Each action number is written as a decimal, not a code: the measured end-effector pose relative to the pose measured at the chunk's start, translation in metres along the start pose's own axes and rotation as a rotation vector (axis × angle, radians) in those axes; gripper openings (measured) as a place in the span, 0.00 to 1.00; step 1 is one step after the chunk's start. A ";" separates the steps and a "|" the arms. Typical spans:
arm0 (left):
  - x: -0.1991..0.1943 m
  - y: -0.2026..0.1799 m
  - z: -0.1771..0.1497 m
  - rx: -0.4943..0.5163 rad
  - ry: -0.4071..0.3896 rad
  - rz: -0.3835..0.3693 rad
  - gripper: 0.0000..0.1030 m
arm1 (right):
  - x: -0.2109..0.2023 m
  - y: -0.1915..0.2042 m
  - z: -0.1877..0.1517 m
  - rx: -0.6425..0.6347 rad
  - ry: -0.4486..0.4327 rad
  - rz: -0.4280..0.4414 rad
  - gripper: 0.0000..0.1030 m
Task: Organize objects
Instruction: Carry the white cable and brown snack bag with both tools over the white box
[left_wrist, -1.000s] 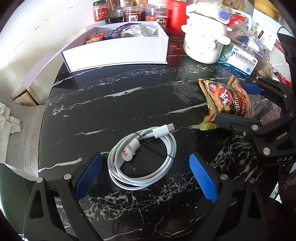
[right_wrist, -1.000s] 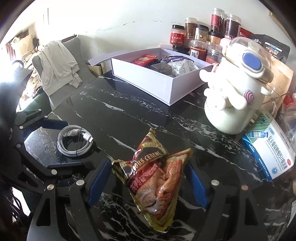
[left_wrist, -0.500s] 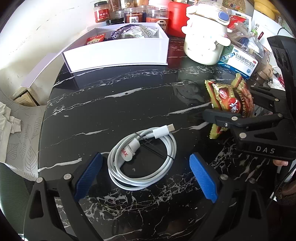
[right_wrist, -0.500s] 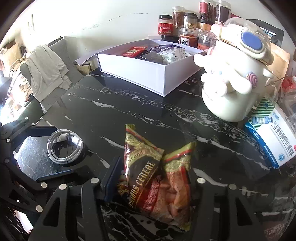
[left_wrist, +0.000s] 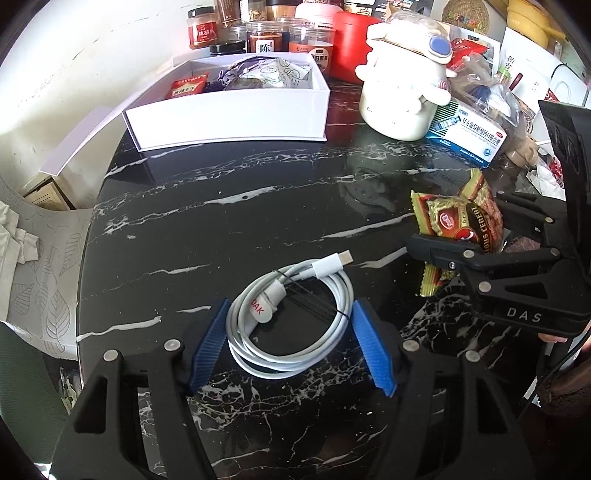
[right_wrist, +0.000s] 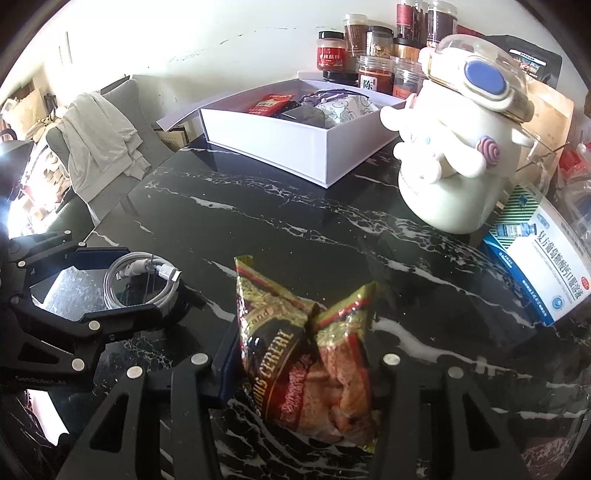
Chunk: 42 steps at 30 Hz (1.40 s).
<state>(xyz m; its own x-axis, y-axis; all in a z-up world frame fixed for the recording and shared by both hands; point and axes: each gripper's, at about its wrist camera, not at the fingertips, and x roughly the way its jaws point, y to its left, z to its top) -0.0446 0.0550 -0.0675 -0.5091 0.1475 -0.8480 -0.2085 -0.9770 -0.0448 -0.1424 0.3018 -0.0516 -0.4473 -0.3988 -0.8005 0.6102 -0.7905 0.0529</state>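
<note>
A coiled white charging cable (left_wrist: 291, 314) lies on the black marble table (left_wrist: 229, 221). My left gripper (left_wrist: 290, 347) has closed in on it, its blue pads touching both sides of the coil; it also shows in the right wrist view (right_wrist: 140, 284). My right gripper (right_wrist: 303, 365) is shut on a red and gold snack packet (right_wrist: 306, 354), squeezed and crumpled, seen in the left wrist view (left_wrist: 461, 225) too. A white open box (left_wrist: 229, 114) with packets inside stands at the back.
A white cartoon-shaped jar (left_wrist: 402, 81) and a blue and white medicine box (left_wrist: 469, 136) stand at the back right. Several spice jars (left_wrist: 266, 37) line the wall behind the box. A chair with grey cloth (right_wrist: 99, 144) stands beyond the table's left edge.
My left gripper's jaws closed from wide open onto the cable coil. My right gripper closed on the snack packet, crumpled it and lifted it slightly.
</note>
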 end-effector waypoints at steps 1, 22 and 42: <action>-0.002 -0.001 0.001 0.002 -0.002 0.001 0.64 | -0.002 0.000 0.000 0.000 -0.004 0.002 0.48; -0.051 0.024 0.069 -0.024 -0.089 0.066 0.64 | -0.043 0.012 0.061 -0.095 -0.089 -0.004 0.48; -0.043 0.059 0.139 -0.023 -0.112 0.080 0.62 | -0.033 0.016 0.134 -0.165 -0.138 0.069 0.48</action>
<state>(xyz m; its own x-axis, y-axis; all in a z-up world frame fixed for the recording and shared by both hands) -0.1510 0.0126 0.0392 -0.6138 0.0838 -0.7850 -0.1445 -0.9895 0.0073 -0.2057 0.2405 0.0556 -0.4790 -0.5179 -0.7087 0.7359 -0.6771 -0.0026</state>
